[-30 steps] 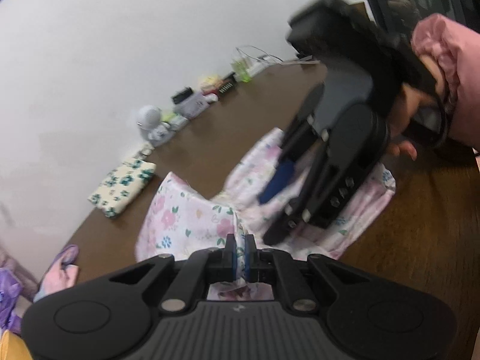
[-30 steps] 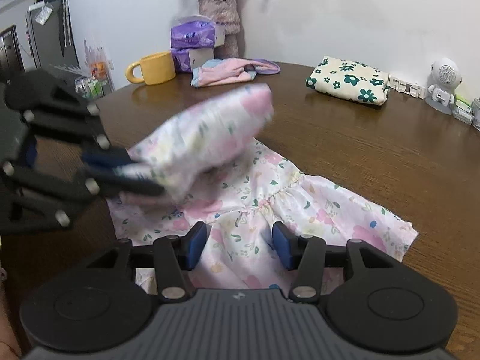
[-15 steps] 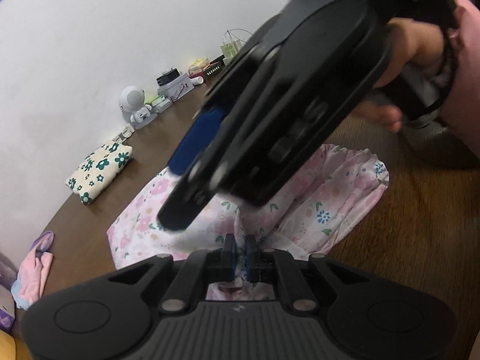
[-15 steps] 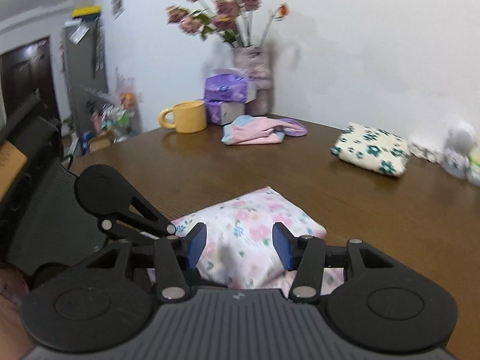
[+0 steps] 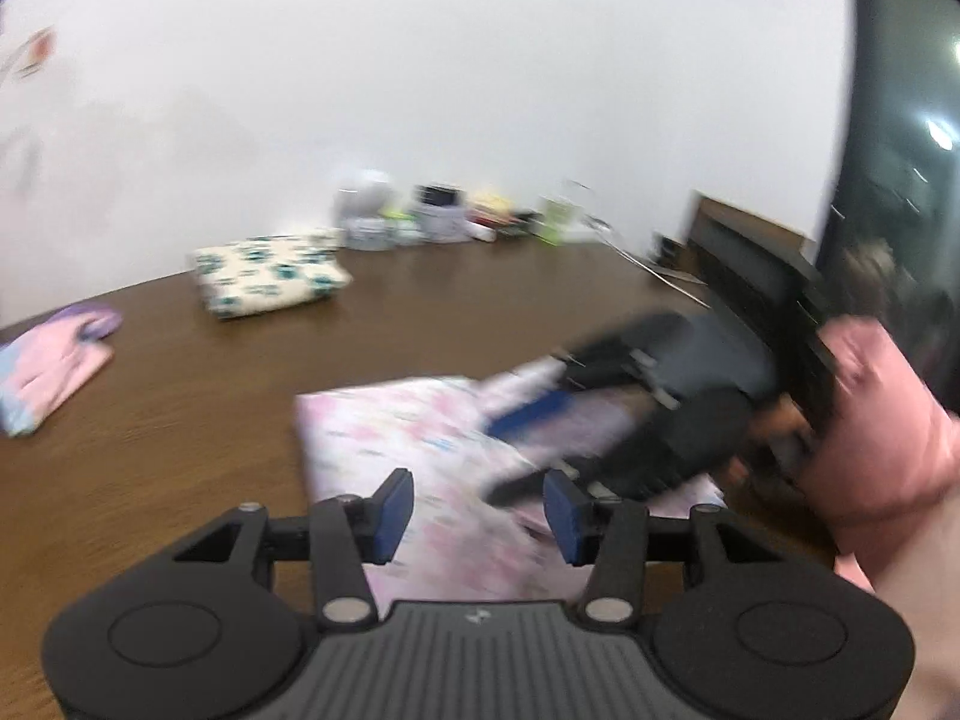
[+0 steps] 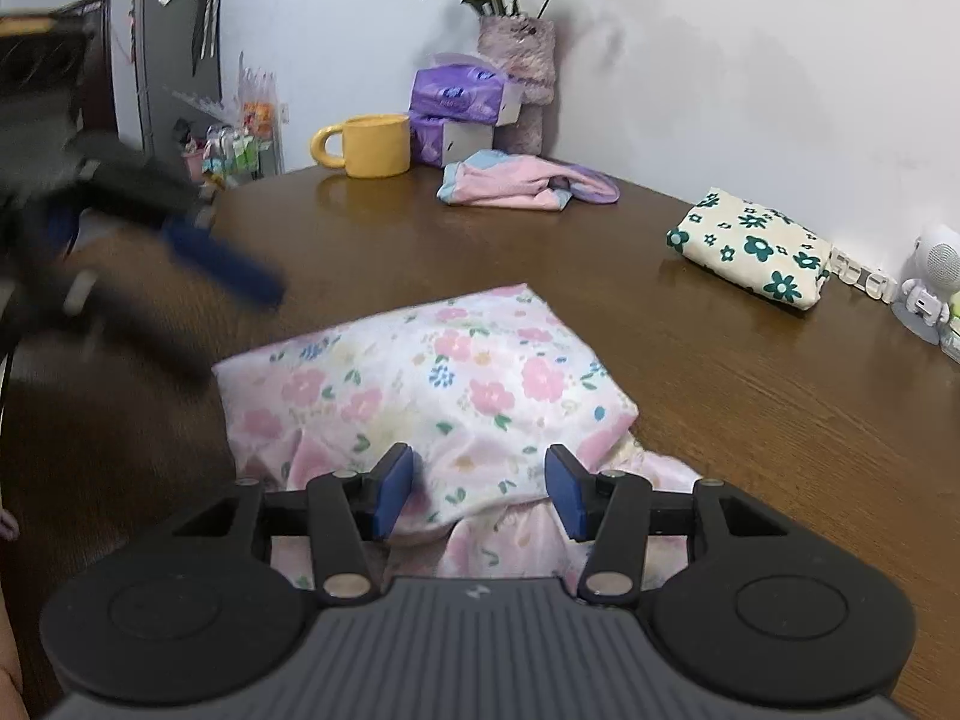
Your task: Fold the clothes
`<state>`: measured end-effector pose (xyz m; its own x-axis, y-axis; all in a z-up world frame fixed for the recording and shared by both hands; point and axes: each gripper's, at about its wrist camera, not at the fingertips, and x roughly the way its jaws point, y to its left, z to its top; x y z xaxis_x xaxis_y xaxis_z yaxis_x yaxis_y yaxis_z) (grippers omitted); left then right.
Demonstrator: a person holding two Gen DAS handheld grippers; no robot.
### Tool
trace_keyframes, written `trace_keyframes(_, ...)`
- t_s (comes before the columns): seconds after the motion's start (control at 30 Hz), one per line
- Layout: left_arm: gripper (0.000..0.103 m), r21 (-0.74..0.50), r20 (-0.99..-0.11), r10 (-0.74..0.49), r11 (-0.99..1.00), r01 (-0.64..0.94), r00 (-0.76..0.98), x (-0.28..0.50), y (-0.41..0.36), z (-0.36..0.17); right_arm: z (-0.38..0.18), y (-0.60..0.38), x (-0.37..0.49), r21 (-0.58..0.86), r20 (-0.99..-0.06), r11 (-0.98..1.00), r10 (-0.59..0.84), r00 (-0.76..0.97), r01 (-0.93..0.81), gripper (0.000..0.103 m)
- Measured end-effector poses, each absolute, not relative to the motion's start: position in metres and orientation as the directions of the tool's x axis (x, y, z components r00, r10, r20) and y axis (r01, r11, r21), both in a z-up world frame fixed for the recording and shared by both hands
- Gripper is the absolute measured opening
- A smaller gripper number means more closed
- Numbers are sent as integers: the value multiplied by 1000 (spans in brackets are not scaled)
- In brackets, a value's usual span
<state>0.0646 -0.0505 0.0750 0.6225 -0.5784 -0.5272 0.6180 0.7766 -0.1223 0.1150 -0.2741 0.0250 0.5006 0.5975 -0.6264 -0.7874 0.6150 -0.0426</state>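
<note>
A pink floral garment [image 6: 444, 384] lies folded over on the brown table [image 6: 750, 396]; it also shows blurred in the left wrist view [image 5: 420, 450]. My left gripper [image 5: 480, 507] is open and empty just above the garment's near edge. My right gripper [image 6: 480, 492] is open and empty, its fingers over the garment's near fold. In the left wrist view the right gripper [image 5: 576, 426] shows blurred over the cloth at right. In the right wrist view the left gripper [image 6: 180, 276] shows blurred at left, off the cloth.
A folded cream cloth with green flowers [image 6: 750, 246] and a pink and purple garment [image 6: 522, 183] lie farther back. A yellow mug [image 6: 372, 144], tissue packs [image 6: 456, 96] and a flower vase [image 6: 519, 84] stand by the wall. A small white robot toy [image 6: 930, 282] stands at far right.
My left gripper has let go of the floral garment and opened, and has pulled back to the left. The garment now lies folded over on the table. My right gripper stays open.
</note>
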Motion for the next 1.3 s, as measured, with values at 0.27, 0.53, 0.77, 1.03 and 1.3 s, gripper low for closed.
trace_keyframes(0.27, 53, -125, -608, -514, 814, 567, 604, 100, -65, 48, 32, -278, 97, -66, -634, 599, 593, 497, -798, 53)
trace_keyframes(0.53, 59, 16, -625, -453, 807, 591, 635, 85, -84, 38, 44, -267, 87, -121, -612, 569, 603, 512, -814, 57)
trace_keyframes(0.77, 77, -60, -587, -453, 851, 522, 671, 81, -53, 48, 34, -274, 93, -90, -635, 595, 583, 507, -798, 57)
trace_keyframes(1.03, 87, -449, -569, -542, 835, 319, 618, 97, -2, 39, 31, -290, 96, -23, -613, 642, 596, 518, -766, 62)
trace_keyframes(1.3, 87, -518, -610, -536, 827, 218, 584, 101, 3, 26, 19, -296, 96, 33, -607, 681, 595, 527, -732, 62)
